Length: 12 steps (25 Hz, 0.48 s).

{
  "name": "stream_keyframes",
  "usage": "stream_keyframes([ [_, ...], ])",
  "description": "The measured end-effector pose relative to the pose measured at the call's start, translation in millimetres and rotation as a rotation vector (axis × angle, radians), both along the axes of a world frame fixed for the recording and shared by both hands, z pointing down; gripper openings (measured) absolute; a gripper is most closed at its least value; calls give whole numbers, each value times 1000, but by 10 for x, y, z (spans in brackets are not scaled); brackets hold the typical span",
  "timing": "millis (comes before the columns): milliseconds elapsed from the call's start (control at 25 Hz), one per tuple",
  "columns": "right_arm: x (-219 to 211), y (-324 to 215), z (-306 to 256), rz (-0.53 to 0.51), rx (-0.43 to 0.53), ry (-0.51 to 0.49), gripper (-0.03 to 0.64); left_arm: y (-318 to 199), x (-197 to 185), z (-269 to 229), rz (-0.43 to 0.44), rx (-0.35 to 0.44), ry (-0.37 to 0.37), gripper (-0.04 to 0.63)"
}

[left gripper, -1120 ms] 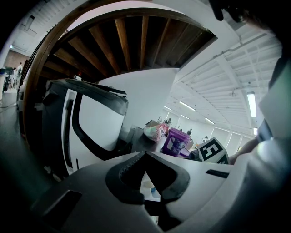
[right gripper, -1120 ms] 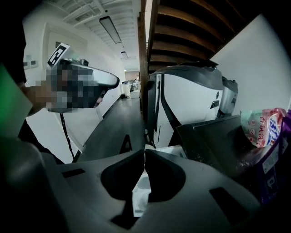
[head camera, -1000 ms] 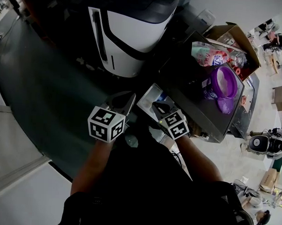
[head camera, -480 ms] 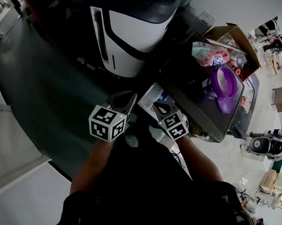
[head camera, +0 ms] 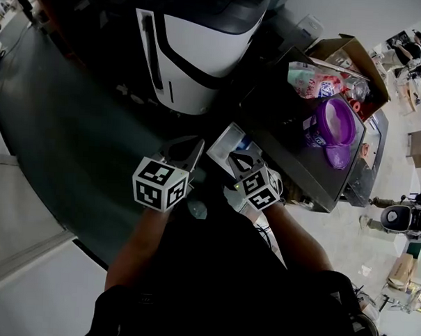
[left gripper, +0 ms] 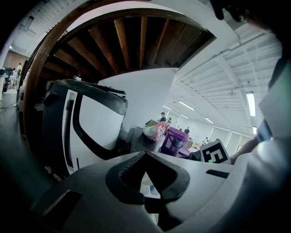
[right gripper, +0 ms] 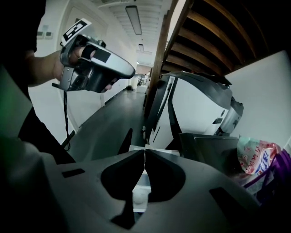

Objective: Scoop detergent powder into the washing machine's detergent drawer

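Observation:
The detergent drawer (head camera: 227,142) is pulled out of the dark washing machine (head camera: 294,157); it is pale, with a blue part inside. My right gripper (head camera: 240,158) hovers just over its near end, shut and holding nothing, and the drawer (right gripper: 137,183) shows under its jaws. My left gripper (head camera: 186,150) is shut and empty too, a little to the left of the drawer. A purple detergent tub (head camera: 334,122) with its lid beside it stands on the machine's top, beyond a pink-and-green bag (head camera: 310,82). No scoop shows.
A large white-and-black appliance (head camera: 195,52) stands behind the drawer on the dark floor (head camera: 65,136). An open cardboard box (head camera: 351,55) sits at the machine's far end. In the left gripper view the tub (left gripper: 175,140) and bag (left gripper: 152,132) lie ahead to the right.
Almost nothing: the right gripper has edged slightly left over the drawer. The left gripper has stayed where it was, and both remain shut.

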State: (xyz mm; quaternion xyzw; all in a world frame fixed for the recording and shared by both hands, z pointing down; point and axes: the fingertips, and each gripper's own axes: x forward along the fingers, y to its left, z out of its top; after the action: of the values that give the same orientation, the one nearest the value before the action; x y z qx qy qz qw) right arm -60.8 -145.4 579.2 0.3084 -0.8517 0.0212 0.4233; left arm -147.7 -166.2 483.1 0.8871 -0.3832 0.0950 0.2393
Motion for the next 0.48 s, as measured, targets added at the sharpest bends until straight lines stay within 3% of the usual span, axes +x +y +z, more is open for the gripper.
stream_keyframes([
  [480,-32,35,13,-29,22,40,21,28,-32,2,-4,0,0,3],
])
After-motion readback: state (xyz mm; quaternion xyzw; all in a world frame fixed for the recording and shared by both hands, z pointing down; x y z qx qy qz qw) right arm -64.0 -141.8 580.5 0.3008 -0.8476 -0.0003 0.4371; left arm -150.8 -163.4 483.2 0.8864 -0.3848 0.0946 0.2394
